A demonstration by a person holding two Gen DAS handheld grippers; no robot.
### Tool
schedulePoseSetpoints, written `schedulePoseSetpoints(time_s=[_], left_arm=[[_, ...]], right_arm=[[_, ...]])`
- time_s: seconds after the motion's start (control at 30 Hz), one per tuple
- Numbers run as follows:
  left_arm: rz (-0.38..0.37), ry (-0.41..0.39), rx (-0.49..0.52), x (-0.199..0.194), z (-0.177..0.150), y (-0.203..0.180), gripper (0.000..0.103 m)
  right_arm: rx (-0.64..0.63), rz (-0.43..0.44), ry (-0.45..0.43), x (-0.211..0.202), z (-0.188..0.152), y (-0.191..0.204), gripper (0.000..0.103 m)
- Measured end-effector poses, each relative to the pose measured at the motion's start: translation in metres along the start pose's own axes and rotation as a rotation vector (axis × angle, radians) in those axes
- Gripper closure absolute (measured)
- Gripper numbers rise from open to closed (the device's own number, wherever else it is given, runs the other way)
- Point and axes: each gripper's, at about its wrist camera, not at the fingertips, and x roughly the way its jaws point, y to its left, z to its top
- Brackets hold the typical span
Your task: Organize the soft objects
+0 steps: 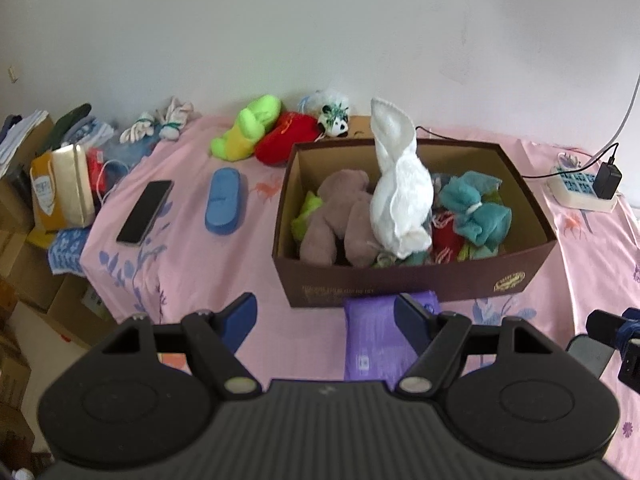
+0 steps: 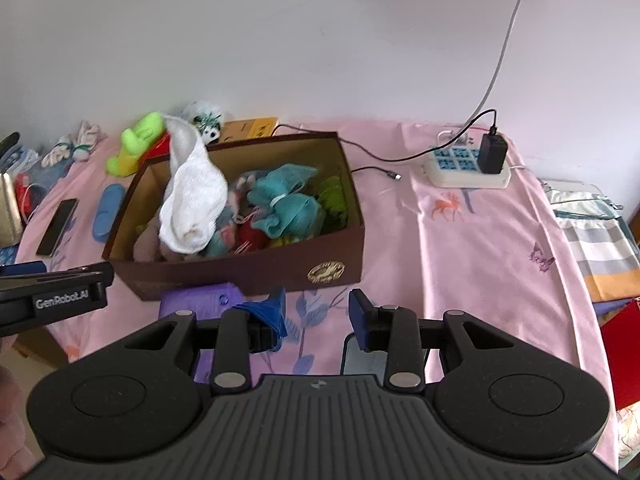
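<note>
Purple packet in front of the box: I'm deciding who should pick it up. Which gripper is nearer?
Left. The left gripper hangs right over the purple packet, one finger across it. The right gripper is beside it, off its right edge.

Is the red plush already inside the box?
No, the red plush lies on the pink bedsheet behind the box, beside the green plush.
</note>
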Motion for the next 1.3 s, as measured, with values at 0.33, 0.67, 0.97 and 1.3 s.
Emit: schedulePoseSetpoints(time_s=[0.33,0.67,0.97,1.3], left_arm=[[-0.016,-0.063,0.032,0.005,0.023,0.011,0.026],[-0.027,-0.063,0.048,0.017,0.031,0.020,0.026],[-0.064,-0.034,0.052,0.034,0.032,0.027,0.026],[-0.091,-0.004,0.061,0.048,0.032,0.031,0.026]], right_arm=[[-0.003,-0.066,-0.027,0.011,0.015,0.012,0.085],[-0.013,-0.093,-0.028,0.023,0.022,0.029,0.084],[-0.011,-0.114,-0.019,0.031,0.022,0.038,0.084],[-0.008,-0.099,-0.031,0.033,0.021,0.039,0.084]])
